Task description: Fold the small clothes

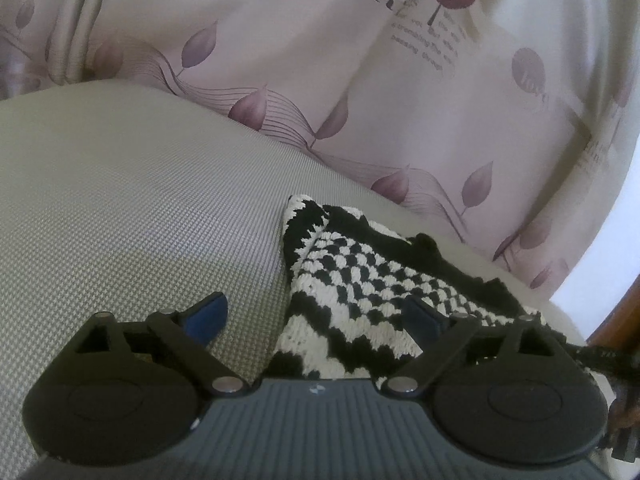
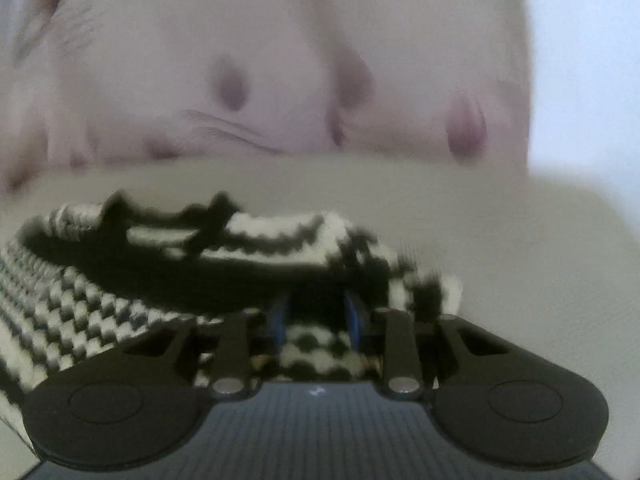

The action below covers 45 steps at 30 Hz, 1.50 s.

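Note:
A black-and-white knitted garment (image 1: 352,280) with checks and zigzag bands lies bunched on a grey woven cushion (image 1: 120,208). My left gripper (image 1: 314,306) is open wide. Its left finger (image 1: 208,314) hangs over bare cushion and its right finger (image 1: 420,316) sits over the knit, with the garment's left edge in the gap. In the blurred right wrist view, my right gripper (image 2: 316,312) stands narrow, its blue pads (image 2: 280,320) pressed against a fold of the same garment (image 2: 120,300), which spreads left and ahead of it.
A pale cloth printed with purple leaves and lettering (image 1: 320,60) rises behind the cushion. A brown wooden edge (image 1: 616,320) and a bright wall (image 1: 600,264) show at the right. Bare cushion (image 2: 520,260) lies right of the garment.

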Tool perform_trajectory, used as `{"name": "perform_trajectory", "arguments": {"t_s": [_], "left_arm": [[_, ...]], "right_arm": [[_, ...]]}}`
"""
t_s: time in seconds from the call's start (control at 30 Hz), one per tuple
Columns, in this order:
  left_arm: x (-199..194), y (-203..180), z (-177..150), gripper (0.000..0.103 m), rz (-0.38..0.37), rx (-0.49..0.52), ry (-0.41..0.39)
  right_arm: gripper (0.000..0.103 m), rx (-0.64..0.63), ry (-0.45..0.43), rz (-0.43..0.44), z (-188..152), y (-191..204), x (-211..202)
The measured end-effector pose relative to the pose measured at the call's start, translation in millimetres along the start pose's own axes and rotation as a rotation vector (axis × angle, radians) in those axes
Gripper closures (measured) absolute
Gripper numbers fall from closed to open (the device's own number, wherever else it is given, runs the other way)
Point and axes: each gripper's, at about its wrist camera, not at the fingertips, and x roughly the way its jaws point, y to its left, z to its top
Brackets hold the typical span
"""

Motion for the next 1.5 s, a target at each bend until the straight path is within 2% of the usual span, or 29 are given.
{"name": "perform_trajectory", "arguments": {"t_s": [0.03,0.13,0.23,0.27,0.37,0.47,0.57,0.6,0.67,0.73,0.8,0.87,0.97,1.03,1.1,1.13,1.17,1.23,1.33,1.43,1.5], "left_arm": [[0,1,0,0.011,-0.001,-0.002,-0.001],[-1,2,-1,0.009,-0.003,-0.008,-0.008],[-3,2,-2,0.007,0.003,-0.014,-0.022],[-3,2,-2,0.006,0.005,-0.015,-0.025],[-4,3,-2,0.006,0.007,-0.019,-0.028],[-3,4,-2,0.006,0.004,-0.025,-0.024],[-3,4,-2,0.005,0.000,-0.026,-0.023],[-2,3,-2,0.005,-0.001,-0.026,-0.021],[-2,3,-2,0.005,0.000,-0.024,-0.022],[-2,2,-2,0.004,-0.001,-0.023,-0.022],[-3,4,-3,0.003,-0.006,-0.029,-0.028],[-3,4,-3,0.002,-0.010,-0.035,-0.029],[-2,4,-3,0.002,-0.009,-0.032,-0.026],[-2,4,-3,0.002,-0.012,-0.037,-0.026],[-2,6,-3,0.002,-0.019,-0.049,-0.027],[-2,7,-3,0.002,-0.023,-0.054,-0.027],[-2,8,-3,0.002,-0.027,-0.059,-0.027],[-2,9,-3,0.001,-0.034,-0.063,-0.026],[-2,8,-3,0.001,-0.034,-0.061,-0.025],[-1,6,-3,0.001,-0.025,-0.051,-0.023],[0,4,-2,0.001,-0.011,-0.036,-0.019]], "right_arm": [[0.075,0.074,0.004,0.042,-1,-11,0],[0.072,0.148,0.049,0.081,12,-23,-8],[0.071,0.001,-0.038,0.052,36,-4,-24],[0.071,-0.035,-0.033,0.062,45,3,-21],[0.071,-0.152,0.047,0.067,61,28,13],[0.072,-0.237,0.107,0.054,61,45,53],[0.075,-0.170,0.160,0.004,56,33,85],[0.076,-0.118,0.143,0.026,57,25,86],[0.081,-0.052,0.165,0.036,63,16,88],[0.080,-0.029,0.190,0.039,69,15,91],[0.079,-0.027,0.140,0.070,75,19,74],[0.079,-0.089,0.081,0.126,80,39,59],[0.079,-0.210,0.100,0.182,79,78,60],[0.079,-0.312,0.154,0.128,72,100,78],[0.079,-0.352,0.234,0.069,58,109,106],[0.079,-0.344,0.194,0.070,55,107,105],[0.079,-0.315,0.202,0.066,57,107,105],[0.078,-0.237,0.159,0.060,59,104,88],[0.078,-0.188,-0.013,0.101,48,102,25],[0.077,-0.185,-0.129,0.123,14,101,-26],[0.076,-0.233,-0.169,0.073,-19,105,-49]]}}
